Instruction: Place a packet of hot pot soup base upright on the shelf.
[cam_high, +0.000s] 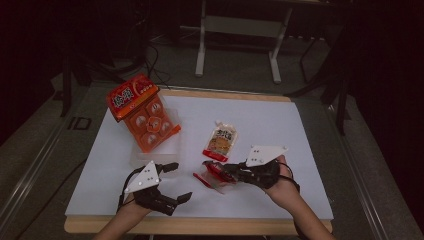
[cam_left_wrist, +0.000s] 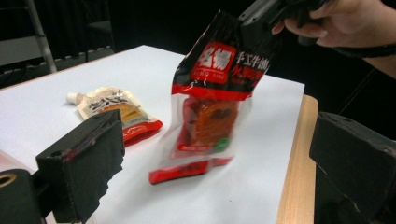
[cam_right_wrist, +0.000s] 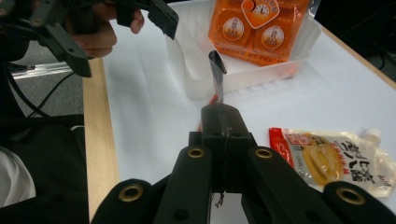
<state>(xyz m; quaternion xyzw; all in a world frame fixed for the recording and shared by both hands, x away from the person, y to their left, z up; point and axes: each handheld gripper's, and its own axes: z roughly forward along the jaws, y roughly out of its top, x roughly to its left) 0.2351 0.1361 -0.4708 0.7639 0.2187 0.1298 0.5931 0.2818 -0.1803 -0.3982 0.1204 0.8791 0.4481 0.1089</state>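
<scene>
A dark room framed the scene, and the white-topped counter (cam_high: 280, 125) sat lit in the middle of it. From the high view, the right tongs (cam_high: 214, 170) were clamped on the red snack packet (cam_high: 212, 175), held just above the counter near the front edge. The left tongs (cam_high: 177, 181) stood wide open beside it, gripping nothing. A yellow spouted pouch (cam_high: 220, 141) lay flat just behind the packet, and an orange blister pack (cam_high: 142, 111) leaned in a clear tray (cam_high: 160, 150) at the left.

Over to the left gripper view: the packet (cam_left_wrist: 210, 100) hung upright and clear of the counter, pinched at its top corner by the right tongs (cam_left_wrist: 261, 21), while this gripper's own jaws stood far apart at either side.

And in the right gripper view, the jaws were shut tight on the packet's thin edge (cam_right_wrist: 217, 74), with the pouch (cam_right_wrist: 334, 158) lying off to the right and the tray (cam_right_wrist: 261, 74) beyond.
</scene>
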